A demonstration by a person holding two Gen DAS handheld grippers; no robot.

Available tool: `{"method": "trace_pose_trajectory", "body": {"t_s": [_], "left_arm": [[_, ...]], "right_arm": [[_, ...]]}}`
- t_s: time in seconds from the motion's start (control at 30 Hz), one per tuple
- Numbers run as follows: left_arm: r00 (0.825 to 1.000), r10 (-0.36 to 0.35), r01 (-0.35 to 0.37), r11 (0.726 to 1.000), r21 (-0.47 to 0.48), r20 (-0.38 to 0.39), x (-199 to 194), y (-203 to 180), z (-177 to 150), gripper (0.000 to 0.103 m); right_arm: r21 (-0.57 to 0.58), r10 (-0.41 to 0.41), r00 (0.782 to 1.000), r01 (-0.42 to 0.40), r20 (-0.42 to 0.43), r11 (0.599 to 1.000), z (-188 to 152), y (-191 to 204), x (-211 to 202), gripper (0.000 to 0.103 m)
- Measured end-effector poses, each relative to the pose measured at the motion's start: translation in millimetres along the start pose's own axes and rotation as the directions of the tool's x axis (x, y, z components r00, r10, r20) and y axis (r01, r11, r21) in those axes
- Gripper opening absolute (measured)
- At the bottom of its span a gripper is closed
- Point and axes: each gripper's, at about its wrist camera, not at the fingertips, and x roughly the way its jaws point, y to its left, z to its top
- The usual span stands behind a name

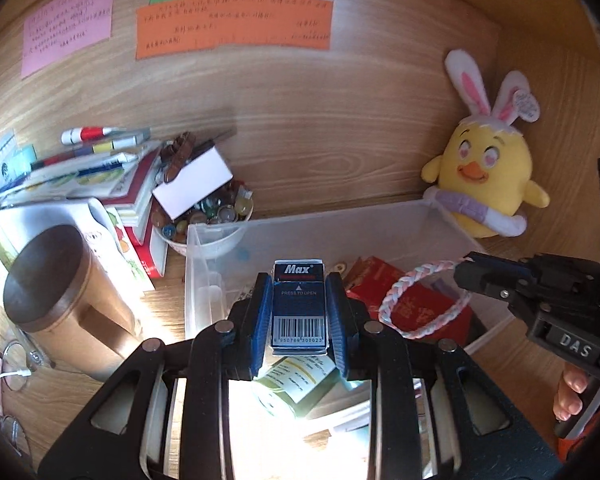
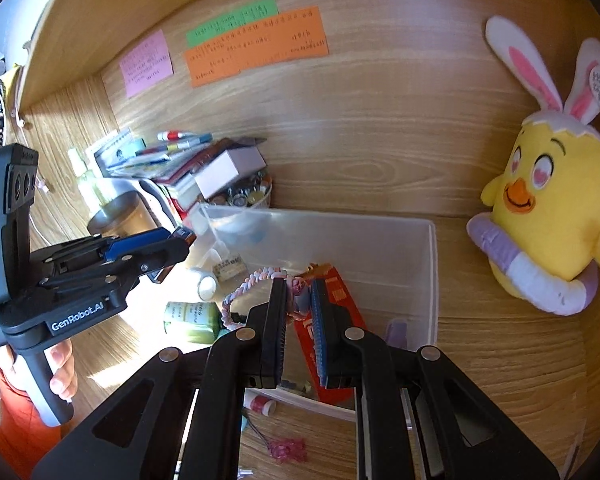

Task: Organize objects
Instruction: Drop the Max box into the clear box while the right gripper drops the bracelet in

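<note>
While the left gripper (image 1: 298, 308) pinches a dark blue staple box (image 1: 299, 304) marked "Max", its long axis running along the jaws, the right gripper (image 2: 298, 300) has its jaws pressed on a pink-and-white braided cord (image 1: 416, 300). Both hover over a clear plastic bin (image 2: 430, 280) on the wood-grain bench (image 2: 500, 344), near a yellow chick plush (image 1: 486, 172).

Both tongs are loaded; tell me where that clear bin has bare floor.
Clear bin: its far right part, toward the plush chick, looks bare. Crowded: near side, with the red packet. Bare desk lies right of the bin.
</note>
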Motion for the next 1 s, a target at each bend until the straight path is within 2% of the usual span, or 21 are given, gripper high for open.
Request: {"method": "trace_pose_trajectory", "body": {"t_s": [0.17,0.5,0.73,0.77,0.83,0.9,1.0], "left_arm": [[0.999,0.002,-0.003,1.0,-0.027,-0.035,17.5,6.6,-3.7,0.027],[0.997,-0.01,0.008,1.0,-0.024,-0.077,30.7,8.4,-9.6,0.027],[0.998,0.01,-0.009,1.0,0.006,-0.058,23.5,3.6,-12.5,0.028],[0.998,0.007,-0.007,1.0,0.004,-0.058,22.7,4.0,-12.3,0.03],[0.998,0.002,-0.002,1.0,-0.001,-0.056,21.2,5.0,-12.1,0.035],[0.999,0.001,-0.001,1.0,-0.003,-0.046,17.6,5.7,-11.5,0.04],[1.0,-0.009,0.009,1.0,0.001,-0.028,8.7,4.8,-9.8,0.058]], "right_arm": [[-0.014,-0.009,0.999,0.009,-0.043,1.0,-3.9,-0.5,14.4,0.011],[-0.036,-0.032,0.993,0.028,-0.115,0.999,-10.6,2.0,39.2,0.011],[-0.027,-0.01,0.99,0.006,-0.143,1.0,-12.9,1.3,41.6,0.012],[-0.018,0.001,0.988,-0.004,-0.153,1.0,-12.9,0.6,42.1,0.014],[0.0,0.012,0.988,-0.012,-0.156,1.0,-13.0,-0.8,40.9,0.027],[0.004,0.008,0.989,-0.007,-0.147,1.0,-12.2,-1.3,37.2,0.034],[-0.003,-0.013,0.993,0.012,-0.119,1.0,-9.4,0.0,27.0,0.038]]}}
